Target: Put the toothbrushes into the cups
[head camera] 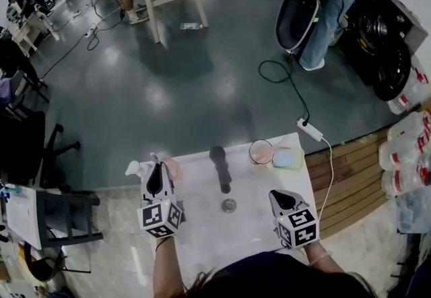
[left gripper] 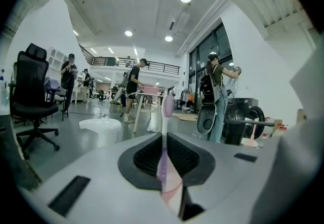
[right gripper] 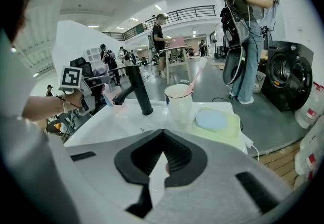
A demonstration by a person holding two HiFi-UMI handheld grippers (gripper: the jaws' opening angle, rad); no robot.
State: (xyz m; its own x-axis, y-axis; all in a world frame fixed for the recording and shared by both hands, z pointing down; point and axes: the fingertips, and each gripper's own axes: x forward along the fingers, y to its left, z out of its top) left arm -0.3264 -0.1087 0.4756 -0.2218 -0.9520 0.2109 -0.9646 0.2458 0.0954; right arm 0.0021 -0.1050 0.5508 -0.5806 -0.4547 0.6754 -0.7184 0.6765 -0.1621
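Note:
My left gripper (head camera: 157, 168) is shut on a purple toothbrush (left gripper: 165, 109), whose bristle head sticks up past the jaws. It hovers at the sink's left rear corner, right beside a pink cup (head camera: 172, 168). At the right rear stands another pink-rimmed cup (right gripper: 179, 102) (head camera: 261, 152) with a pink toothbrush (right gripper: 196, 77) leaning in it. My right gripper (head camera: 276, 195) rests over the sink's right side, short of that cup, jaws shut with nothing between them (right gripper: 162, 134).
A black faucet (head camera: 220, 168) rises at the middle of the white sink (head camera: 256, 222), with the drain (head camera: 229, 205) in front of it. A green soap dish (head camera: 287, 158) holding a blue bar sits by the right cup. A power strip (head camera: 310, 130) lies on the floor behind.

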